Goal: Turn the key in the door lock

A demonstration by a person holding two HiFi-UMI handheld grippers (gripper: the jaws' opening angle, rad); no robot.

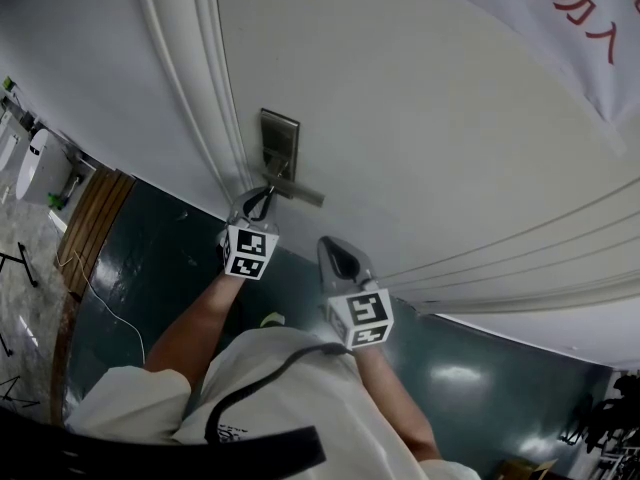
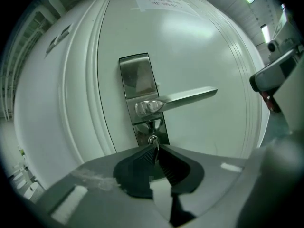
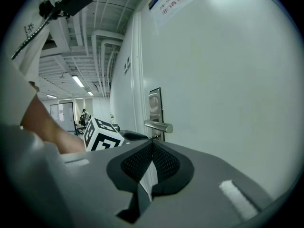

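A steel lock plate (image 1: 279, 146) with a lever handle (image 1: 300, 190) sits on the white door (image 1: 430, 118). Below the handle (image 2: 185, 97), a small metal key (image 2: 153, 140) sticks out of the lock plate (image 2: 137, 80). My left gripper (image 2: 154, 148) is shut on the key, pads pinching its head. In the head view my left gripper (image 1: 262, 203) reaches the plate just under the lever. My right gripper (image 1: 340, 258) hangs back from the door, off to the right, shut with nothing between its pads (image 3: 164, 163). Its view shows the handle (image 3: 159, 126) side-on.
A banner with red print (image 1: 570, 8) hangs on the door at the upper right, and a paper notice (image 2: 156, 4) above the lock. The dark floor (image 1: 150, 258) runs left to a wooden strip (image 1: 95, 223) and white fixtures (image 1: 40, 163). A corridor (image 3: 80, 113) extends behind.
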